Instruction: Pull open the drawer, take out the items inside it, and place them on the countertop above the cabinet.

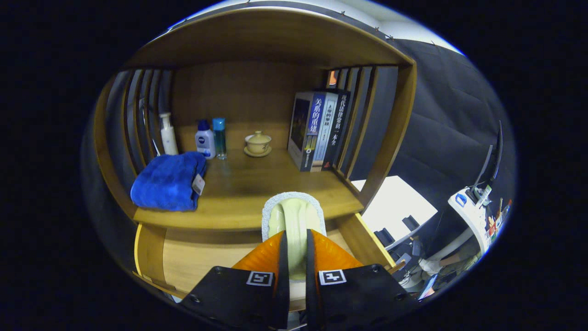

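Wooden cabinet (257, 41) ahead, arched top, slatted sides, with its countertop (248, 188) as the landmark for all else. Below the countertop's front edge, drawer (183, 262) pulled open, bare wooden bottom showing. On the countertop at its left front, folded blue towel (167, 181) with a small tag. At its right rear, row of upright books (317, 131) leaning against the right slats. Along its back, left to right: white pump bottle (168, 133), white bottle with a blue cap (205, 139), slim clear blue bottle (219, 137) just beside it, then small lidded cup on a saucer (257, 143) near the middle. Over the countertop's front edge, pale green scrubber with a white fuzzy rim (294, 220) (exact kind hard to tell), held upright. Gripper (294, 257) closed tight on the scrubber's lower part, both fingers pressing its sides, above the open drawer.
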### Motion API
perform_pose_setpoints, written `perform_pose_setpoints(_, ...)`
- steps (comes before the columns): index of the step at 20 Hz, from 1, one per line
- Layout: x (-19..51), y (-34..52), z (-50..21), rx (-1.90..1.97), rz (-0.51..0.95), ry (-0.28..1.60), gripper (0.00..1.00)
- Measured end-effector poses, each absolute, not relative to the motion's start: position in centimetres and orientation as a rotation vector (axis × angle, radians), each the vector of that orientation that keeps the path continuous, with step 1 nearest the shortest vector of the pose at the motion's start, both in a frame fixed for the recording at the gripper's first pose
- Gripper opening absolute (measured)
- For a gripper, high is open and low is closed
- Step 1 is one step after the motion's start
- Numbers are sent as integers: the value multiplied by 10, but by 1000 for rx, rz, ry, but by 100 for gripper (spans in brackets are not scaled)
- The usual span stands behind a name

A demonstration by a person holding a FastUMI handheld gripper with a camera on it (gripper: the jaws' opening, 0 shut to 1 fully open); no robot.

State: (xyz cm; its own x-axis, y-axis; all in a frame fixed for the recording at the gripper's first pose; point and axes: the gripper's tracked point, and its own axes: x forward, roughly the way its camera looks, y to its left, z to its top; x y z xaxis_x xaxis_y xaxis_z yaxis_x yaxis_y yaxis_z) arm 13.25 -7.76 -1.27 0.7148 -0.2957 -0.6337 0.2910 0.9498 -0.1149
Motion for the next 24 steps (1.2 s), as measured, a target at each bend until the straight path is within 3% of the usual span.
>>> perform_pose_setpoints(12, 248, -85, -41, -39, -211, 743, 23)
perform_pose_setpoints(24, 299, -89, -91, 66, -130, 868, 23)
